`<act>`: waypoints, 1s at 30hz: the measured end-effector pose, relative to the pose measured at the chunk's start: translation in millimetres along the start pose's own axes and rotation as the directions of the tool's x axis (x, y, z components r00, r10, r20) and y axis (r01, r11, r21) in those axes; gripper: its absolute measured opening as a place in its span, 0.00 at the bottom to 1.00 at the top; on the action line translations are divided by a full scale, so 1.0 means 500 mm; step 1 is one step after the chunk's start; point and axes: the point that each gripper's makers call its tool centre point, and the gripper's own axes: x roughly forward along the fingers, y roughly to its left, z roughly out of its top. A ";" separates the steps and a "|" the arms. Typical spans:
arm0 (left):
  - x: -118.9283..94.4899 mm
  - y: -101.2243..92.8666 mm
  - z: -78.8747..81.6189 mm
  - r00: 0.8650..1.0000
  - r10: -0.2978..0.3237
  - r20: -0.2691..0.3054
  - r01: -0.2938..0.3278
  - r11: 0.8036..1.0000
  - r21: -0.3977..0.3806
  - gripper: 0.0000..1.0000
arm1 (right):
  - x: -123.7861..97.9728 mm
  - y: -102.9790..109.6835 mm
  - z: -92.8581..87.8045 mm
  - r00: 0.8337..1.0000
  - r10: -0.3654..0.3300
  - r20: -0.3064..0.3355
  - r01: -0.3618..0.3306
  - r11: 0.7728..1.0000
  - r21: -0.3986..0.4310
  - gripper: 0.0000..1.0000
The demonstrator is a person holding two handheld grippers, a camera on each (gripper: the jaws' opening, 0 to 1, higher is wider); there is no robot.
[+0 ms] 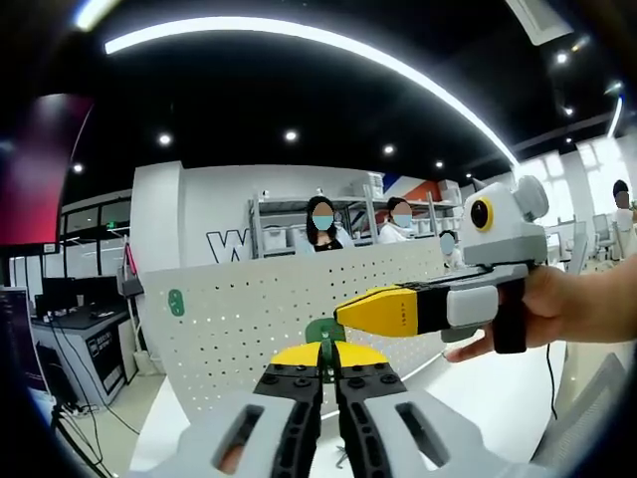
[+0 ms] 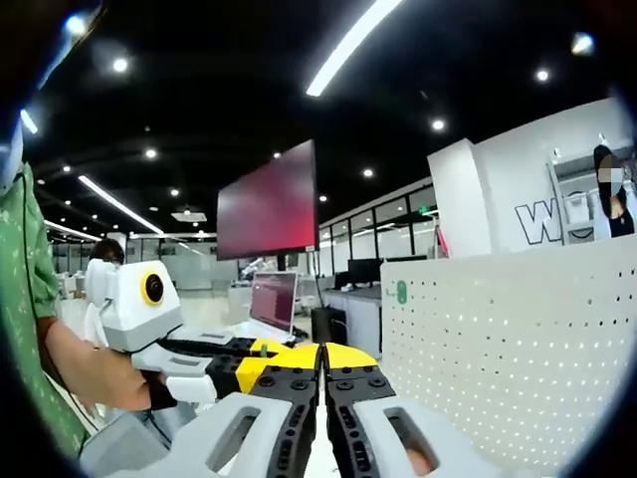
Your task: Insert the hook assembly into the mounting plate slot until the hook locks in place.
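Observation:
In the left gripper view my left gripper [image 1: 323, 357] stands shut, and a small green hook piece [image 1: 324, 331] sticks up from between its yellow tips. The right gripper [image 1: 343, 314] comes in from the right in a hand [image 1: 572, 304], shut, its yellow tip right at the green piece. Behind them stands a white perforated panel [image 1: 249, 319] with a small green tab [image 1: 176, 302] on it. In the right gripper view my right gripper [image 2: 320, 357] is shut with nothing showing between its tips. The left gripper [image 2: 261, 351] meets it from the left. The panel [image 2: 518, 349] and its tab [image 2: 401, 292] are to the right.
Seated people [image 1: 322, 227] and shelves are behind the panel. Desks with monitors [image 1: 70, 299] stand to its left, and a large red screen [image 2: 269, 204] hangs above. A green sleeve [image 2: 25, 329] is at the left edge. A white tabletop [image 1: 498, 398] lies below the grippers.

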 end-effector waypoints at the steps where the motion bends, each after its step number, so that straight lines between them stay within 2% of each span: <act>1: 0.000 0.000 -0.001 1.000 0.002 -0.002 -0.002 1.000 0.001 0.03 | 0.002 0.003 0.000 1.000 0.005 -0.004 -0.005 1.000 -0.005 0.00; 6: 0.000 -0.002 0.002 1.000 0.001 0.000 -0.001 1.000 0.001 0.03 | 0.002 0.013 0.002 1.000 0.023 -0.007 -0.023 1.000 -0.022 0.00; 8: -0.002 -0.002 0.004 1.000 0.005 0.005 -0.005 1.000 0.007 0.03 | -0.002 0.004 0.000 1.000 -0.007 -0.021 0.006 1.000 -0.027 0.00; 11: -0.004 0.000 0.005 1.000 0.006 0.005 -0.006 1.000 0.004 0.03 | -0.010 -0.005 0.007 1.000 -0.009 -0.004 0.009 1.000 0.027 0.00; 14: -0.005 -0.001 0.006 1.000 0.005 0.006 -0.005 1.000 0.009 0.03 | -0.012 -0.005 0.004 1.000 -0.008 -0.019 0.009 1.000 0.013 0.00; 16: -0.006 -0.002 0.007 1.000 0.005 0.006 -0.005 1.000 0.010 0.03 | -0.012 0.000 0.004 1.000 0.002 -0.017 -0.001 0.999 0.040 0.02; 25: -0.007 -0.008 0.014 1.000 -0.002 0.015 0.001 1.000 0.015 0.03 | -0.009 0.003 -0.003 1.000 0.001 -0.030 0.001 0.999 0.049 0.01; 30: -0.008 -0.006 0.014 1.000 0.002 0.015 -0.002 1.000 0.009 0.03 | -0.005 0.011 0.001 1.000 0.007 -0.020 -0.007 1.000 0.010 0.00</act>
